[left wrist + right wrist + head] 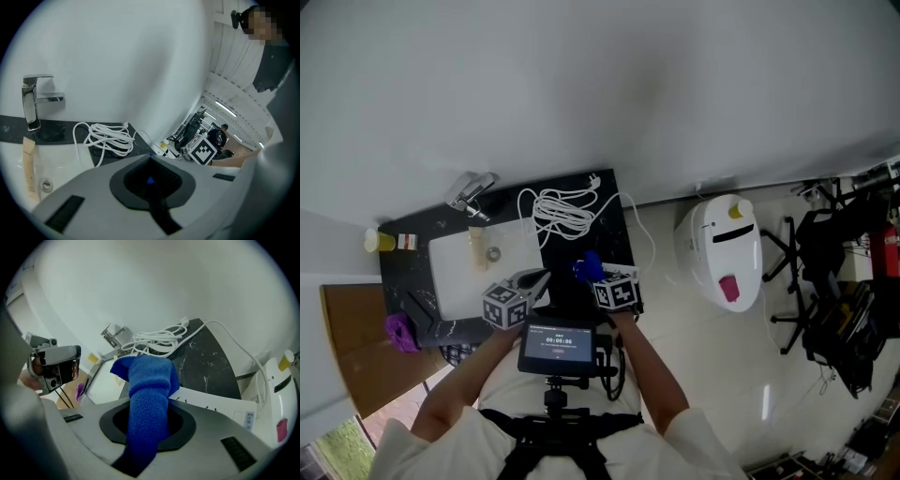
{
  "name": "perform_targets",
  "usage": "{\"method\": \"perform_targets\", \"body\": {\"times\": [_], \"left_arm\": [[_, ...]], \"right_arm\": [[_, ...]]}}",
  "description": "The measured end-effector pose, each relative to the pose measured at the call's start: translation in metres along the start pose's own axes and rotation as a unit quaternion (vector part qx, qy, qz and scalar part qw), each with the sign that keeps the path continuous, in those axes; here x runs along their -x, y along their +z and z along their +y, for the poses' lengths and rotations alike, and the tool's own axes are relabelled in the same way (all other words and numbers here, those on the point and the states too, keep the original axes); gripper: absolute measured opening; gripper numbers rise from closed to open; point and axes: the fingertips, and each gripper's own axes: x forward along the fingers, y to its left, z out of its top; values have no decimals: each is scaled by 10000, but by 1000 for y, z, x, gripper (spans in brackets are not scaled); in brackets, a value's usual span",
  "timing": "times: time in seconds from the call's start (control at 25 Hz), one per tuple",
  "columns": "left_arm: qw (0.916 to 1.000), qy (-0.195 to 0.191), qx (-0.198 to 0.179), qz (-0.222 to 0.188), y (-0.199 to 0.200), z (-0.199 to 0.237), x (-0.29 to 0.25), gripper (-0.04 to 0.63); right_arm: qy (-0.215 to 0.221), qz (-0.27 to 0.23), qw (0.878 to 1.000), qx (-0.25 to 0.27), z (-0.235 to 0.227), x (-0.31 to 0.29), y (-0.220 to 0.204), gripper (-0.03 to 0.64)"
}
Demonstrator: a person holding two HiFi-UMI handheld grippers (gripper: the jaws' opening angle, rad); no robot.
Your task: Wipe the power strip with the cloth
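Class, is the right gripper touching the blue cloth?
Touching. The right gripper view shows the blue cloth pinched in the right gripper, bunched above it.

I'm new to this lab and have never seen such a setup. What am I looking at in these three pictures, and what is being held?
A person holds a two-jaw gripper in each hand. One picture comes from a head camera looking down; the other two from cameras riding on the grippers. The dark counter has a white sink, a faucet, a coiled white cable and a white power strip. The right gripper is shut on a blue cloth; the left gripper is shut and empty.
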Motion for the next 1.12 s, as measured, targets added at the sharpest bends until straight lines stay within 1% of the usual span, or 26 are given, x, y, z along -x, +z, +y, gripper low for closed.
{"method": "perform_targets", "body": {"times": [0.28, 0.56, 1.12], "left_arm": [[10000, -19, 45, 26, -3, 0, 1, 5], [9999, -69, 66, -49, 1, -4, -2, 5], [9998, -20, 151, -155, 6, 2, 3, 5]], "right_arm": [[-48, -37, 9999, -97, -6, 6, -2, 83], [-102, -141, 9995, -269, -19, 13, -2, 83], [-212, -260, 9974, -640, -46, 36, -11, 81]]}}
